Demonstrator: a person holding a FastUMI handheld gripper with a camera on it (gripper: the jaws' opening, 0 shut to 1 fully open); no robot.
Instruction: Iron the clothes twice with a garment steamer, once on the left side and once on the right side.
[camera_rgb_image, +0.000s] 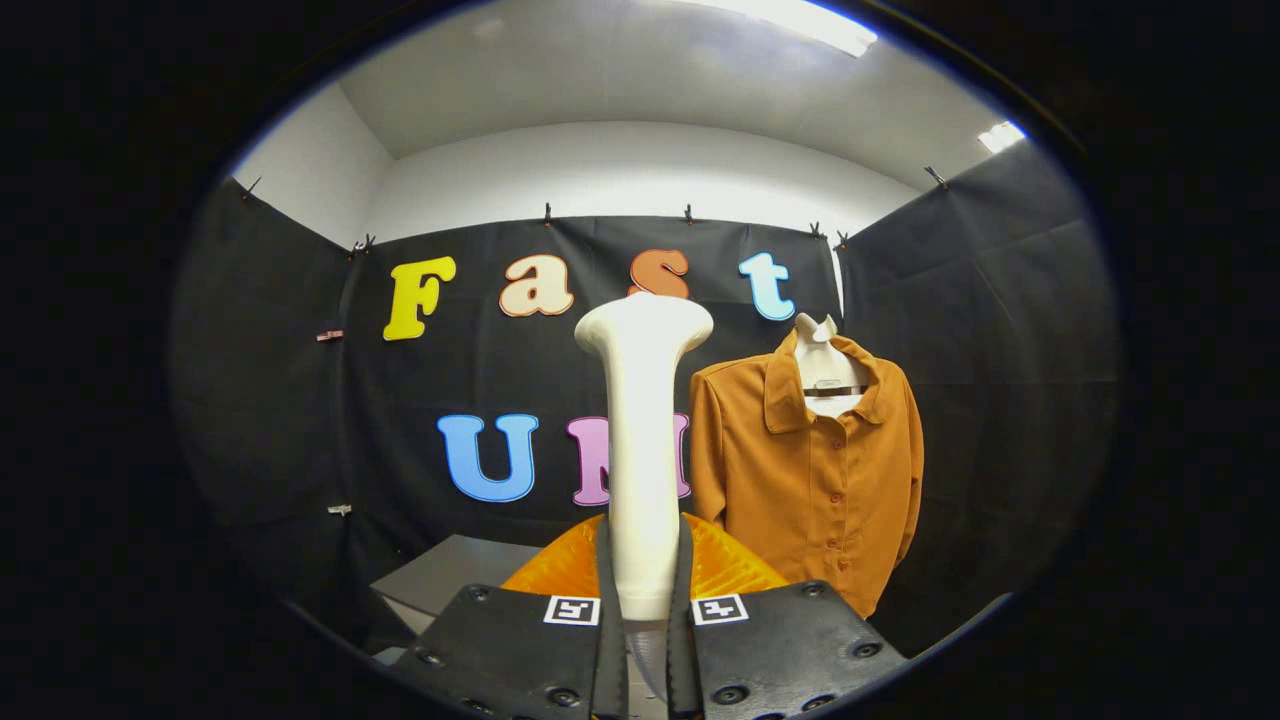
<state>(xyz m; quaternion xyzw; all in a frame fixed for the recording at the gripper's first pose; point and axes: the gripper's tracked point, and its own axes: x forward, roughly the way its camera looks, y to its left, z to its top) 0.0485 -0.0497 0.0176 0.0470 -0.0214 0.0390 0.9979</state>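
Observation:
My gripper (642, 570) is shut on the handle of a cream-white garment steamer (641, 440), which stands upright between the fingers with its flared head on top. An orange-brown buttoned shirt (810, 470) hangs on a pale torso form, beyond the fingers and to the right of the steamer. The steamer's head is apart from the shirt, left of its sleeve. An orange rounded part (735, 565) sits low behind the fingers, at the foot of the steamer.
A grey box-like surface (450, 575) lies low to the left, ahead of the fingers. Black cloth walls close the booth at the back and on both sides, with a white wall and ceiling lights above.

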